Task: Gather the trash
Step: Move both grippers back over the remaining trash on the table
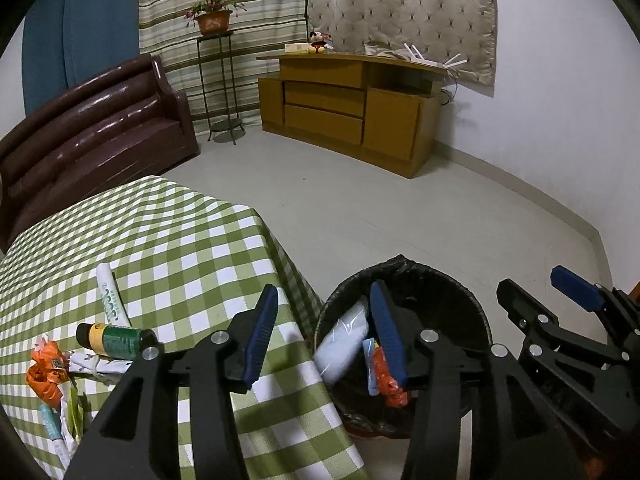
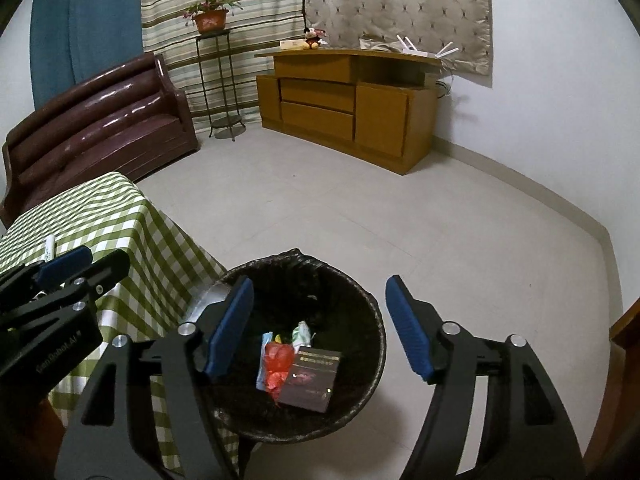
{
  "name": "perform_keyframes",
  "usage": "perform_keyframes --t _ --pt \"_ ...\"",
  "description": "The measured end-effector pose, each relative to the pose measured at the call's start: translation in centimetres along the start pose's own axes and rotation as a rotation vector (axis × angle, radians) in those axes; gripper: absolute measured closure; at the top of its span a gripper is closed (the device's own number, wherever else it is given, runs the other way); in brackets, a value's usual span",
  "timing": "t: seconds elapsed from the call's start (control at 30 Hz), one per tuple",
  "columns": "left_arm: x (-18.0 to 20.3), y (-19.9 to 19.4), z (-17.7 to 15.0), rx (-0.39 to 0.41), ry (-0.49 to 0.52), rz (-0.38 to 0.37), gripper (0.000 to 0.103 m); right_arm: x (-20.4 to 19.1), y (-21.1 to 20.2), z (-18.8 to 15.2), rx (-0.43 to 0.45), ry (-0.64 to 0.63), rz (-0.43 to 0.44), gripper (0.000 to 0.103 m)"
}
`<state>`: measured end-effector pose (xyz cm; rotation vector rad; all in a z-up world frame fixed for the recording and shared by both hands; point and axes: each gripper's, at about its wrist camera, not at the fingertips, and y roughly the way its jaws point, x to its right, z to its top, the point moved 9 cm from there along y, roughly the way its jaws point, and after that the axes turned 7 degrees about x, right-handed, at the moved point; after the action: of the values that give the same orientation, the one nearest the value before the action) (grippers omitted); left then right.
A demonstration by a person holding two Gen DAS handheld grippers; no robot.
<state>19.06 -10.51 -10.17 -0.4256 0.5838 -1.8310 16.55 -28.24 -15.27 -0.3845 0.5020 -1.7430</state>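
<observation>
Two black plastic grippers with ribbed blue pads hang over a round wastebasket lined with a crinkled black plastic bag (image 2: 372, 332), standing on the pale floor just beside the table. Left gripper (image 1: 324, 336): jaws partly apart, nothing between the pads. Right gripper (image 2: 320, 328): jaws wide apart, also empty.

Inside the basket: a flat dark rectangular box with small print (image 2: 310, 378), a crumpled red-orange wrapper (image 2: 278, 364), a thin light-blue packet (image 2: 262, 364), a green-and-white wrapper (image 2: 300, 334), and a smooth pale-blue soft pouch (image 1: 344, 344) leaning against the near wall.

Still on the green-and-white checked tablecloth (image 1: 180, 248): a white tube with green lettering (image 1: 110, 296), a dark green cylindrical bottle with a yellow band (image 1: 114, 340) lying on its side, a crumpled orange wrapper (image 1: 44, 372), and white paper scraps (image 1: 96, 364).
</observation>
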Motion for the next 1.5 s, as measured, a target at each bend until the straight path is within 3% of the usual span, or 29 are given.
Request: perform_keyframes --t 0.4,0.77,1.5 --pt "-3.1 -2.7 -0.7 -0.01 -0.042 0.027 0.045 -1.5 -2.0 -0.2 0.012 0.014 0.009 0.022" --pt "-9.1 -6.9 -2.1 -0.002 -0.086 0.11 0.042 -5.4 -4.4 -0.4 0.012 0.004 0.058 0.019" --pt "-25.8 -14.5 -9.1 -0.04 -0.236 0.367 0.037 -21.9 -7.3 -3.4 -0.059 -0.191 0.265 0.019"
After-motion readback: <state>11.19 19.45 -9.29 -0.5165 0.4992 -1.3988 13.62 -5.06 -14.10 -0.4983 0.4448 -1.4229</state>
